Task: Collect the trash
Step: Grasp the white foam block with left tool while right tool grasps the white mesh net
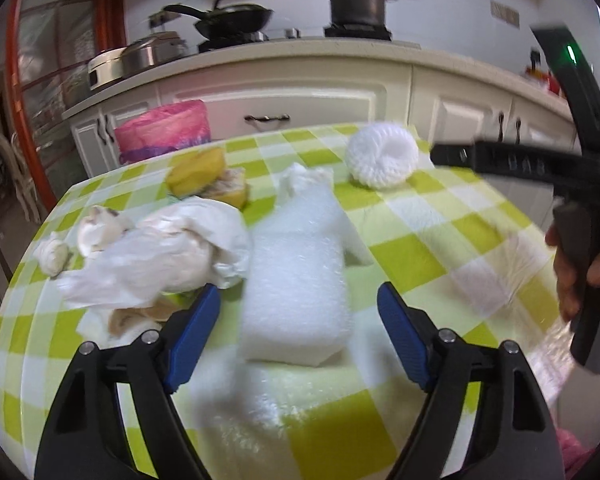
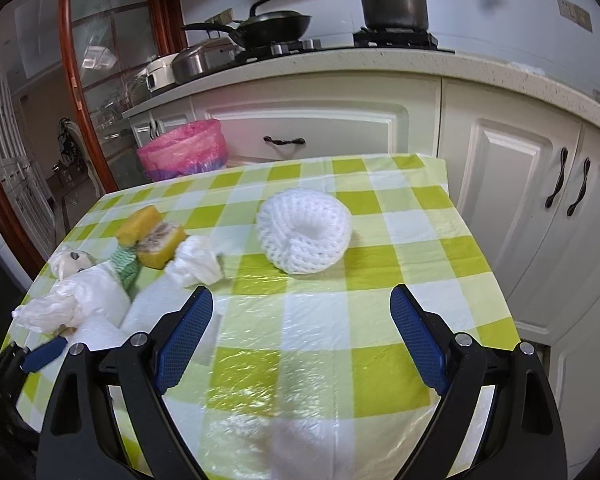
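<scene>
Trash lies scattered on the checked tabletop (image 1: 420,256), within reach of the pink-lined bin (image 2: 184,148) beyond the far edge. Left gripper (image 1: 300,312) points down over the white foam wrap (image 1: 296,280), jaws part open either side of it, pads not touching: judged a pickup approach. Right gripper (image 2: 300,336) hangs with jaws wide and empty, aimed toward the foam fruit net (image 2: 304,232). Crumpled plastic bag (image 1: 156,252) and yellow sponge (image 1: 198,172) lie untouched.

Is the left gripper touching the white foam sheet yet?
Apart. In the left wrist view the left gripper straddles the foam sheet, with tablecloth showing between each blue pad and the foam's sides.
</scene>
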Demonstrator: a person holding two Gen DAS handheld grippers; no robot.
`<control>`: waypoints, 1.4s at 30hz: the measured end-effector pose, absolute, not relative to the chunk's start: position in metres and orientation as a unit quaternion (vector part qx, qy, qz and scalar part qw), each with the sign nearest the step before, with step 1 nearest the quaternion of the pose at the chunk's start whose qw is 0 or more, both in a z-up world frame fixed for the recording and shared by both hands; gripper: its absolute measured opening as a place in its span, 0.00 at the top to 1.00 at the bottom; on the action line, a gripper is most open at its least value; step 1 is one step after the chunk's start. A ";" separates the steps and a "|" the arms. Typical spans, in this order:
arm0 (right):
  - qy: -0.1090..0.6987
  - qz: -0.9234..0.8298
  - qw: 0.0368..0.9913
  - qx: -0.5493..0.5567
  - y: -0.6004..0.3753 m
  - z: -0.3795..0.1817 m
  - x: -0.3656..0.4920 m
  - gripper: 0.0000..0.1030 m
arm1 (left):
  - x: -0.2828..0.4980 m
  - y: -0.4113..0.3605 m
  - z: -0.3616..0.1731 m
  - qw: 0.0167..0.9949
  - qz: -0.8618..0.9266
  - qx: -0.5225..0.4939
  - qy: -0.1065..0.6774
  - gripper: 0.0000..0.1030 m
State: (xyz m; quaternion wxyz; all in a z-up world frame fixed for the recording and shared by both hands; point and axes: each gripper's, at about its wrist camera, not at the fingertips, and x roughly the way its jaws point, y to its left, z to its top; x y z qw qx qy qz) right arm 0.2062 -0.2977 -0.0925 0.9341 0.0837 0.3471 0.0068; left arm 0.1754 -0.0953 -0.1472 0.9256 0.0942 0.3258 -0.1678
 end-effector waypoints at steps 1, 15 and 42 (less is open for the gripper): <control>0.349 0.006 0.933 0.084 -0.300 -0.094 0.209 0.17 | 0.178 -0.100 -0.151 0.924 -0.163 0.107 0.329 0.31; 0.369 0.013 0.927 0.071 -0.307 -0.116 0.280 0.17 | 0.187 -0.093 -0.130 0.941 -0.138 0.099 0.291 0.51; 0.327 0.087 0.939 0.066 -0.236 -0.078 0.370 0.52 | 0.306 -0.012 -0.045 0.969 -0.073 0.028 0.236 0.51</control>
